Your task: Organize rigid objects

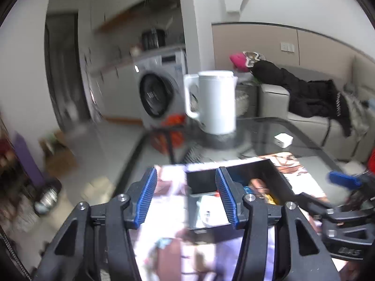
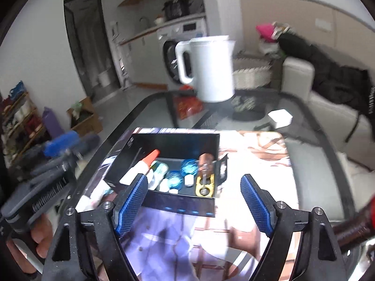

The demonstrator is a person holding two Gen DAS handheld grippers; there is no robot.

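The right gripper [image 2: 194,203] stands released, jaws spread wide with nothing between the pads; it hangs just short of the black box [image 2: 173,145], at 6 o'clock from it. The left gripper [image 1: 186,196] is likewise parted and empty, its right finger [image 1: 226,196] overlapping the box wall in its own view — contact cannot be told.

The box sits on a printed mat [image 2: 253,164] on the glass table [image 2: 311,154]. Inside it lie the sorted rigid items: a white bottle with an orange tip [image 2: 143,166] at 9 o'clock, two blue round pieces [image 2: 189,166] near centre, small white pieces beside them, and a yellow tool [image 2: 205,183] with a brown-handled item [image 2: 205,162] at 3 o'clock. Judgement: items are grouped in one container to keep the mat bare, and both grippers are empty because a placement is complete.

A white kettle [image 2: 211,70] stands at 12 o'clock, well apart from the box; a small white box [image 2: 280,117] lies at 2 o'clock — possibly the next candidate.
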